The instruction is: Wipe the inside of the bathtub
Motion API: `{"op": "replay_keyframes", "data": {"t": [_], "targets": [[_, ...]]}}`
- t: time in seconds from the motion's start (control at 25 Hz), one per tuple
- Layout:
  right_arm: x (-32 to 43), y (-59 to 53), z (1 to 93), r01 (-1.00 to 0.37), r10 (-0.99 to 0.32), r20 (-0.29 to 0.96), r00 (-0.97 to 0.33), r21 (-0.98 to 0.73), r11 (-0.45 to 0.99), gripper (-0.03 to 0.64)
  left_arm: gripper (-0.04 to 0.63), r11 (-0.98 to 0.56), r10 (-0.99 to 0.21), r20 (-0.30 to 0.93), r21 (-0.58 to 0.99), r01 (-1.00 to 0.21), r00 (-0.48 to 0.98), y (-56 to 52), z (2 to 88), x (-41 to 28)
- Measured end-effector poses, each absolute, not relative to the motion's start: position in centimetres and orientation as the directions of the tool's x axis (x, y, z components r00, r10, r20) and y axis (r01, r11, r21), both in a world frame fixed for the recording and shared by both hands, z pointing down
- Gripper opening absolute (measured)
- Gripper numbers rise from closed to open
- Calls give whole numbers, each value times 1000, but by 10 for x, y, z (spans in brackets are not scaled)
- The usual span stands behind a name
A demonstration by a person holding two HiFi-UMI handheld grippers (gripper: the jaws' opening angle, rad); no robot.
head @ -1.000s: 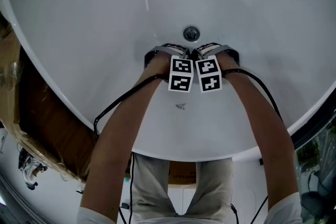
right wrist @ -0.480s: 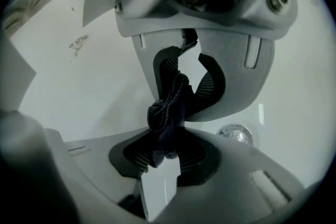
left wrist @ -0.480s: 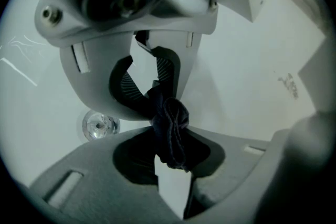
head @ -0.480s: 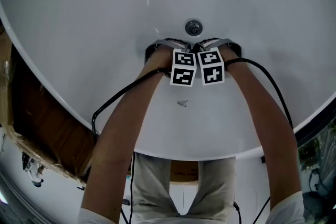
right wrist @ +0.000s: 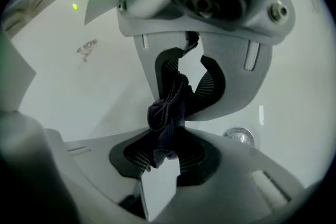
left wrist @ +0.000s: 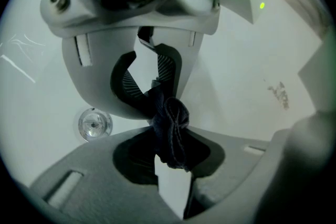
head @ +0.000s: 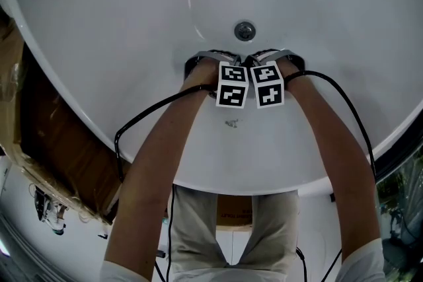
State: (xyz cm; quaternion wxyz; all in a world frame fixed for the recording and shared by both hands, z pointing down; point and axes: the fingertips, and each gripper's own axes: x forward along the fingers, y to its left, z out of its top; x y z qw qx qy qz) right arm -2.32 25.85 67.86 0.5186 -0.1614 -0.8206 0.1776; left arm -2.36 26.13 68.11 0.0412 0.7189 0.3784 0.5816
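Observation:
The white bathtub (head: 119,43) fills the head view, with its round metal drain (head: 244,30) in the middle. Both grippers sit side by side just below the drain, pointing down at the tub floor. My left gripper (left wrist: 164,119) is shut on a bunched dark cloth (left wrist: 170,131). My right gripper (right wrist: 169,119) has just been closing and is shut on another bunch of dark cloth (right wrist: 167,113). In the head view the left gripper (head: 221,60) and the right gripper (head: 268,57) hide the cloth. The drain (left wrist: 94,124) shows left of the left jaws, and the drain (right wrist: 240,136) right of the right jaws.
Faint grey smudges mark the tub wall (head: 230,123), (left wrist: 278,94), (right wrist: 86,50). The tub's near rim (head: 218,187) curves in front of the person's legs. A brown cardboard box (head: 39,142) stands outside the tub at left. Black cables (head: 152,112) trail from both grippers.
Both grippers stay side by side just below the drain. Only the head camera's framing has shifted slightly.

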Motion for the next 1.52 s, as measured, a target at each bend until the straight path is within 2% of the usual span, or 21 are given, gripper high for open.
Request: {"op": "replay_keyframes", "data": {"t": [0.2, 0.52, 1.52], "targets": [[-39, 263, 676, 65, 418, 790, -448, -438, 897, 106, 104, -718, 583, 812, 502, 483, 22, 266, 679, -40], [-25, 272, 645, 77, 445, 792, -417, -457, 886, 104, 104, -731, 600, 797, 511, 452, 69, 275, 649, -27], [-33, 306, 568, 60, 453, 775, -441, -479, 876, 104, 104, -710, 620, 783, 533, 459, 50, 310, 572, -34]]}}
